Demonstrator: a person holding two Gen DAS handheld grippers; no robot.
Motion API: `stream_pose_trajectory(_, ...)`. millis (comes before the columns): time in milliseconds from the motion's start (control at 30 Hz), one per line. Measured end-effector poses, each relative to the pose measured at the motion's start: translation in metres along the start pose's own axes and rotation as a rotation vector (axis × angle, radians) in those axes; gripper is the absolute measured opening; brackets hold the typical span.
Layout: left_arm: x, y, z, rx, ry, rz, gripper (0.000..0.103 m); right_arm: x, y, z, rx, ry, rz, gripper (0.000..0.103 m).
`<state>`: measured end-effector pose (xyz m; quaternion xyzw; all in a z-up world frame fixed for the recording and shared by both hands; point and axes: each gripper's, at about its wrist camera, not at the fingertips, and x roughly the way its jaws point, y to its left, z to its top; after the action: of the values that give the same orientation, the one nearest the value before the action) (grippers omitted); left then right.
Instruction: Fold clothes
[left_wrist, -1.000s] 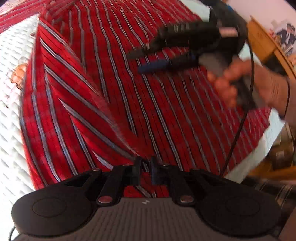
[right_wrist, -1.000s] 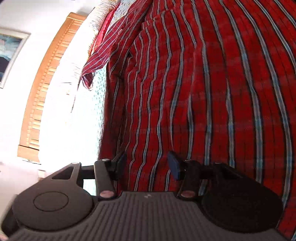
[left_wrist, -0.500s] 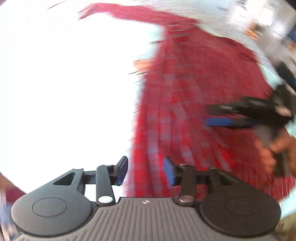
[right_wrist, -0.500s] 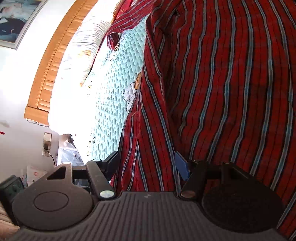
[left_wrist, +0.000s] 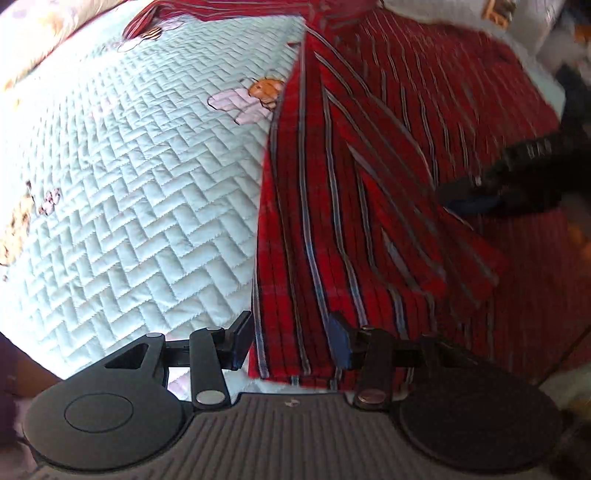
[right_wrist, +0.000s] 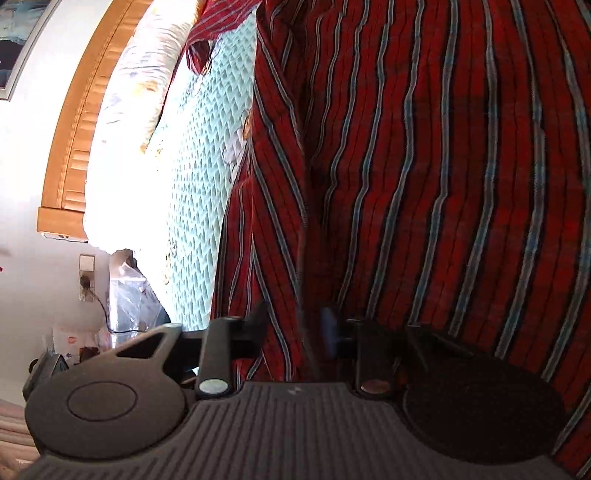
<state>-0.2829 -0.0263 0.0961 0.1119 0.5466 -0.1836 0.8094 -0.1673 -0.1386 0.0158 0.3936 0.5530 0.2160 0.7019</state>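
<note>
1. The red striped shirt (left_wrist: 369, 184) lies flat on the pale quilted bedspread (left_wrist: 129, 184), with its long side running away from both claws.
2. The left gripper (left_wrist: 291, 341) is spread wide, right above the shirt's near left corner — it holds nothing.
3. The right gripper (right_wrist: 295, 328) has just been closing — shirt cloth sits between its jaws, but I cannot tell if it pinches.
</note>
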Motion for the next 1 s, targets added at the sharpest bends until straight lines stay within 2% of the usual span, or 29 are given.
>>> stream_pose_trajectory(167, 0.015, 0.003, -0.006, 0.03, 0.036, 0.03, 0.047, 0.009, -0.001, 0.002, 0.04, 0.001, 0.042, 0.026)
stream_pose_trajectory(333, 0.021, 0.005, 0.0, 0.034, 0.034, 0.032, 0.046, 0.013, -0.002, 0.001, 0.048, 0.013, 0.055, 0.026)
stream_pose_trajectory(367, 0.022, 0.003, 0.0, 0.051, 0.033, 0.034, 0.041, 0.014, -0.001, 0.002, 0.047, 0.015, 0.056, 0.026)
stream_pose_trajectory(433, 0.023, 0.001, 0.002, 0.067, 0.026, 0.023, 0.016, 0.015, -0.002, 0.003, 0.049, 0.015, 0.058, 0.026)
stream_pose_trajectory(467, 0.022, 0.005, 0.004, 0.046, 0.025, 0.01, 0.006, 0.014, -0.003, 0.004, 0.051, 0.014, 0.06, 0.026)
stream_pose_trajectory(567, 0.014, 0.021, 0.008, -0.028, 0.023, -0.024, 0.001, 0.014, -0.004, 0.005, 0.059, 0.005, 0.07, 0.026)
stream_pose_trajectory(633, 0.001, 0.04, 0.01, -0.111, 0.023, -0.029, 0.001, 0.014, -0.005, 0.005, 0.066, 0.003, 0.086, 0.024)
stream_pose_trajectory(700, -0.011, 0.066, 0.013, -0.199, 0.024, -0.018, 0.0, 0.015, -0.006, 0.003, 0.086, 0.013, 0.122, 0.005)
stream_pose_trajectory(800, -0.021, 0.098, 0.014, -0.263, 0.038, 0.02, 0.0, 0.023, -0.004, -0.004, 0.126, 0.046, 0.169, 0.003)
stream_pose_trajectory(967, -0.006, 0.13, -0.001, -0.315, 0.103, 0.06, 0.0, 0.045, -0.007, -0.015, 0.108, 0.117, 0.109, 0.003)
stream_pose_trajectory(1000, -0.006, 0.129, -0.002, -0.327, 0.095, 0.041, 0.0, 0.047, -0.008, -0.016, 0.112, 0.122, 0.109, 0.004)
